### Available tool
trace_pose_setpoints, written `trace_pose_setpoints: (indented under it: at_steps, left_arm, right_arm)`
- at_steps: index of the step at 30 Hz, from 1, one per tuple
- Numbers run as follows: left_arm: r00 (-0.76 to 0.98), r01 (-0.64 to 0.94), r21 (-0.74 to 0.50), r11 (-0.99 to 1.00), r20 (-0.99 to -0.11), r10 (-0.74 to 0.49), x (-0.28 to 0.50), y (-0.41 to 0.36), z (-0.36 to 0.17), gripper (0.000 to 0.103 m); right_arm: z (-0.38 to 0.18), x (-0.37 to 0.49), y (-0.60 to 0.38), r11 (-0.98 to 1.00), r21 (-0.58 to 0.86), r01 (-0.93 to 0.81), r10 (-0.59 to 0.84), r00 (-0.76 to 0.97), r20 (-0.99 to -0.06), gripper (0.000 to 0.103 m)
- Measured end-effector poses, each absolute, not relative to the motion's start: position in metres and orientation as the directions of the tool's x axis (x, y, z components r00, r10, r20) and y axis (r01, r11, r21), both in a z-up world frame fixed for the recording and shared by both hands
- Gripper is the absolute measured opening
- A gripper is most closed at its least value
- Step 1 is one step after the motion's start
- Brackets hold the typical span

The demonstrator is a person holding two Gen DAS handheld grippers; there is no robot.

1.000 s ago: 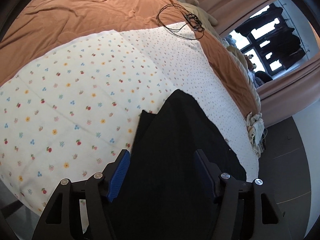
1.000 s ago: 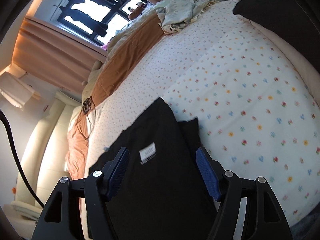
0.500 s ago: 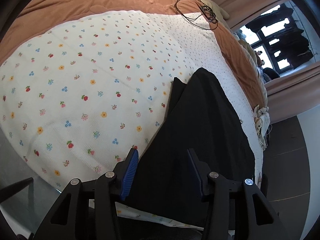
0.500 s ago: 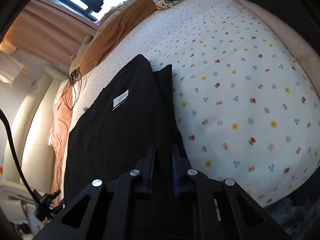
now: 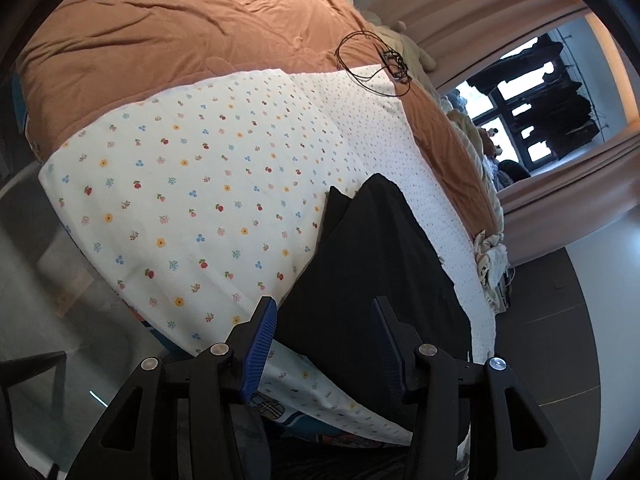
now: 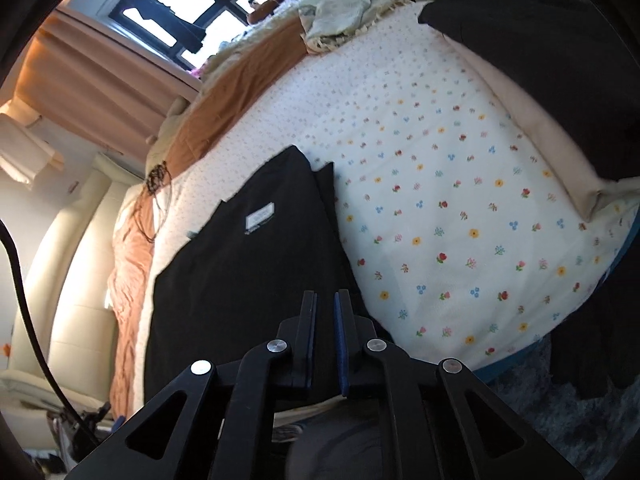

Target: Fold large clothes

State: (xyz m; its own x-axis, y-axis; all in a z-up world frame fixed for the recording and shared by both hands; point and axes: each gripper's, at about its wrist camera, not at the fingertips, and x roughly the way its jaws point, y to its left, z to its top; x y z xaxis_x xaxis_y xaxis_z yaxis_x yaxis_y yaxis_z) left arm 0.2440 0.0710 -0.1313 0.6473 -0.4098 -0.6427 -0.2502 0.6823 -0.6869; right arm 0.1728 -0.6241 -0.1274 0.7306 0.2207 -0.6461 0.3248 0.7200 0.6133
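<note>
A black garment (image 5: 380,272) lies lengthwise on the flower-print sheet (image 5: 200,200), and its near end reaches over the bed's edge. My left gripper (image 5: 323,304) stands half open over that end. Black cloth lies between its blue pads (image 5: 260,344), which do not press on it. In the right wrist view the same garment (image 6: 248,272) shows a white label (image 6: 261,215). My right gripper (image 6: 325,296) pinches the garment's near edge with only a thin gap, and its jaws are opening slightly.
An orange duvet (image 5: 180,28) covers the far half of the bed, with a coiled black cable (image 5: 372,60) on it. Crumpled pale cloth (image 6: 340,16) lies near the window side. A dark item (image 6: 540,60) and a beige cushion (image 6: 560,152) sit at the right. Floor lies below the bed's edge.
Both grippers drew back toward the bed's near edge, and the black garment slid with them. The right jaws closed from wide open onto the cloth. The left jaws narrowed.
</note>
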Motion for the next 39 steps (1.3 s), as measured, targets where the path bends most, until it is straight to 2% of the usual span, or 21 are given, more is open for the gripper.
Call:
trace_pose_setpoints:
  at_steps: [3,7,10,11,24,28,39]
  left_arm:
    - [0.632,-0.252,-0.693,0.676,-0.647,-0.428,0.237,0.071,-0.131,0.051]
    - [0.614,-0.252,-0.716,0.652,-0.639,-0.464,0.230,0.069,-0.139,0.054]
    - [0.601,-0.246,-0.740,0.626,-0.623,-0.501,0.225,0.068,-0.147,0.072]
    - [0.603,-0.241,-0.749,0.617,-0.614,-0.510,0.223,0.068,-0.150,0.074]
    - [0.607,-0.188,-0.810,0.556,-0.540,-0.583,0.222,0.065,-0.177,0.073]
    - [0.590,-0.199,-0.818,0.540,-0.540,-0.600,0.227,0.063,-0.191,0.060]
    - [0.561,-0.219,-0.807,0.548,-0.564,-0.606,0.251,0.056,-0.212,0.057]
  right_arm:
    - [-0.111,0.164,-0.616,0.732,0.606,0.310,0.216,0.739,-0.639,0.053]
    - [-0.091,0.154,-0.603,0.772,0.584,0.252,0.210,0.766,-0.607,0.054]
    - [-0.084,0.154,-0.589,0.792,0.575,0.203,0.237,0.766,-0.597,0.054]
    - [-0.083,0.153,-0.583,0.797,0.572,0.191,0.243,0.766,-0.595,0.054]
    - [-0.084,0.167,-0.494,0.854,0.519,0.041,0.348,0.698,-0.626,0.054]
    - [-0.089,0.175,-0.468,0.856,0.516,0.004,0.383,0.666,-0.640,0.054]
    - [-0.120,0.210,-0.392,0.888,0.453,-0.082,0.420,0.548,-0.724,0.054]
